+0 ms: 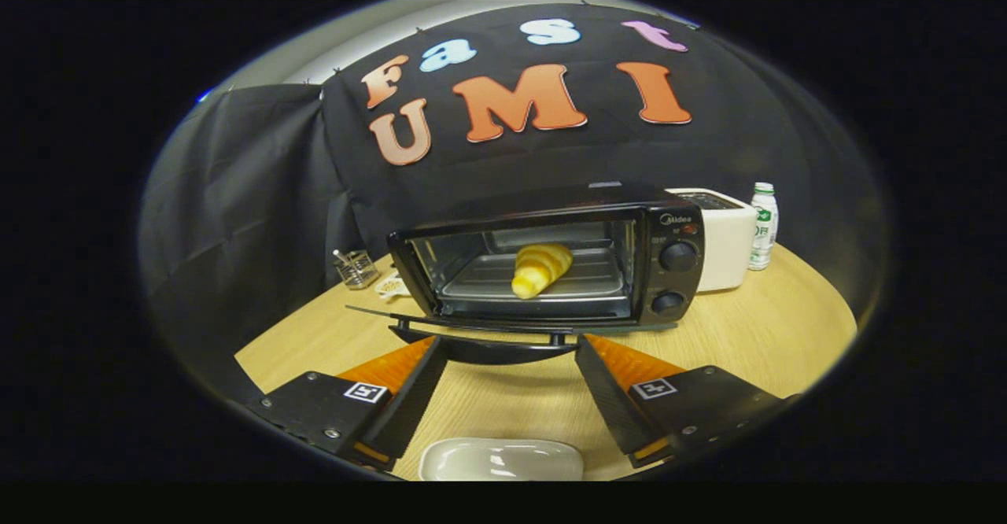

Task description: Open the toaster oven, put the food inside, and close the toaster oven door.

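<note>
A black toaster oven (669,225) stands on the wooden table (755,327), its glass door (511,323) folded down flat toward me. Inside, a yellow croissant (539,268) lies on the metal tray (598,280). The door's curved handle (503,348) sits right at my fingertips, spanning the gap between them. My gripper (511,351) is open, fingers wide apart on either side of the handle's middle, and I cannot tell whether they touch it. Nothing is held between the fingers.
A white dish (501,459) lies on the table below the fingers. A white appliance (724,241) and a small white bottle (762,225) stand right of the oven. A glass holder (355,268) sits to its left, beside a small pale object (391,284).
</note>
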`<act>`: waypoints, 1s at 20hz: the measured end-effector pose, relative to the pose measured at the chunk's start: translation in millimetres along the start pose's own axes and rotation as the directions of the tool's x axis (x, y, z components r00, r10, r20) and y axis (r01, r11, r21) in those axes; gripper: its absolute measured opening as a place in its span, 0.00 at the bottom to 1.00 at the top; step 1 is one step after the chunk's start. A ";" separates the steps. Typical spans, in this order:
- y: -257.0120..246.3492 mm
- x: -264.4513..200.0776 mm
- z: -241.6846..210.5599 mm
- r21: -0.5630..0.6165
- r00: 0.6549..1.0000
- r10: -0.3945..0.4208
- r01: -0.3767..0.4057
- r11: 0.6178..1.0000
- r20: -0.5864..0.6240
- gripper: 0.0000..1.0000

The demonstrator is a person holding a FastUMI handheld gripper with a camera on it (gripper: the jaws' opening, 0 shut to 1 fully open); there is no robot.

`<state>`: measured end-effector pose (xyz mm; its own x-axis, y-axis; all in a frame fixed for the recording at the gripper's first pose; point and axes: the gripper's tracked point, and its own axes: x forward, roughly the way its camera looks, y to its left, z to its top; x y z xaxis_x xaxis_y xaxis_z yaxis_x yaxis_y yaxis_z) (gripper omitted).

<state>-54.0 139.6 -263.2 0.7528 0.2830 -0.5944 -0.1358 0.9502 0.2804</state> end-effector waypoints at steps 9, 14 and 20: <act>-7.9 41.4 59.1 0.052 0.997 0.003 -0.007 0.999 0.075 0.97; -11.9 61.3 75.5 0.089 0.993 -0.008 -0.002 0.996 0.115 0.97; -16.5 68.2 78.8 0.079 0.993 -0.023 0.014 0.997 0.117 0.97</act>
<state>50.4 133.0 -249.0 0.8259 0.2439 -0.5084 -0.0743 0.9408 0.3306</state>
